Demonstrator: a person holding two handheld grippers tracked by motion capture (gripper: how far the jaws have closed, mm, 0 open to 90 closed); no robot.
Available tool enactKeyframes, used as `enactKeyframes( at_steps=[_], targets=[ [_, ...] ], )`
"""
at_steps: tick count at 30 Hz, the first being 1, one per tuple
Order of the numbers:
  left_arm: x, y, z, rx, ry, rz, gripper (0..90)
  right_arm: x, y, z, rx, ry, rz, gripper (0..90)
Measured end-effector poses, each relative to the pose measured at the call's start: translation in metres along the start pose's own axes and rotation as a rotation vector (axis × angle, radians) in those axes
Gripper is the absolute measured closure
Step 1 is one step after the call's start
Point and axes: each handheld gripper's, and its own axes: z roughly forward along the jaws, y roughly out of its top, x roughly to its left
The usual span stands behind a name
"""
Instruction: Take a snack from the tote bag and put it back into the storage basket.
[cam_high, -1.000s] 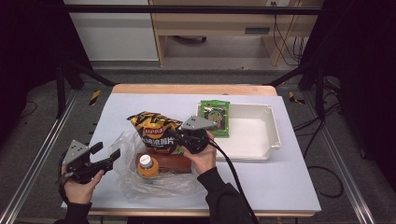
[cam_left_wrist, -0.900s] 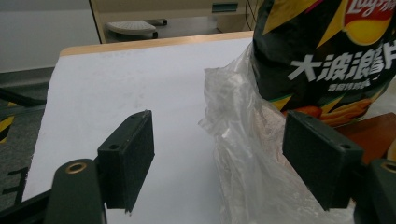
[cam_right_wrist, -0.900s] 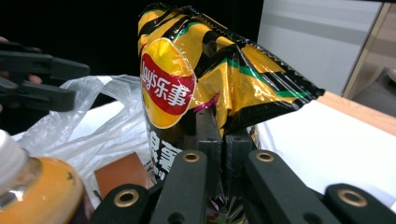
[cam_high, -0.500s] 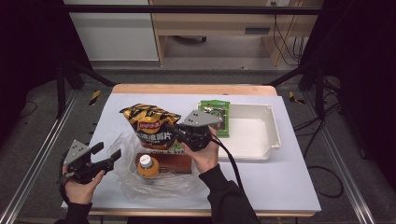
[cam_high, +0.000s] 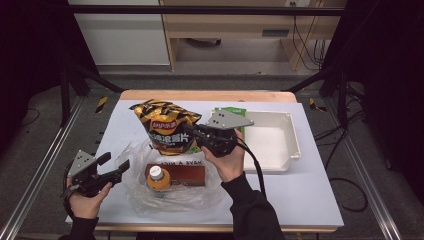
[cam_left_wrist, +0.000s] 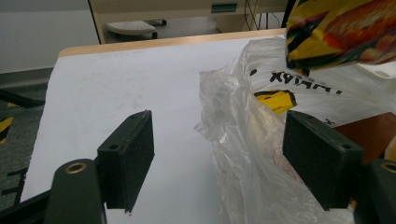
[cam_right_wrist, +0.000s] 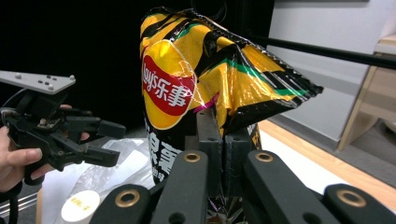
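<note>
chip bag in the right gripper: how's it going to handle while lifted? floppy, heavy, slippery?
Probably light for its size: the chip bag hangs puffed from one pinch by the right gripper on its lower part. Likely floppy, since its top corner creases and juts sideways. The glossy film could slip or swing if moved fast; contents are probably fragile, so a hard squeeze seems unwise.

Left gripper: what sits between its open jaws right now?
In the left gripper view, the crumpled edge of the clear plastic bag lies between the open jaws of the left gripper, nearer one jaw; bare white table shows beside it.
</note>
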Motion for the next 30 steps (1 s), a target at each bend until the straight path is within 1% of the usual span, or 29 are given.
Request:
enactKeyframes(
  at_steps=[6, 12, 14, 21, 30],
  targets=[
    [0.000, 0.000, 0.000, 0.000, 0.000, 0.001, 24.5, -0.009, 0.008, -0.019, -0.023, -0.029, 0.001, 89.0],
    [0.001, 0.000, -0.001, -0.004, 0.001, 0.001, 24.5, -0.022, 0.009, -0.037, -0.025, -0.070, 0.000, 89.0],
    [0.001, 0.001, -0.001, -0.005, 0.001, 0.002, 24.5, -0.027, 0.008, -0.043, -0.030, -0.086, 0.004, 89.1],
    [0.000, 0.001, -0.001, -0.004, 0.001, 0.002, 24.4, -0.046, 0.000, -0.065, -0.022, -0.150, 0.018, 89.1],
    [0.000, 0.001, 0.000, 0.000, 0.001, 0.004, 24.3, -0.066, -0.009, -0.092, -0.019, -0.207, 0.039, 89.1]
  ],
)
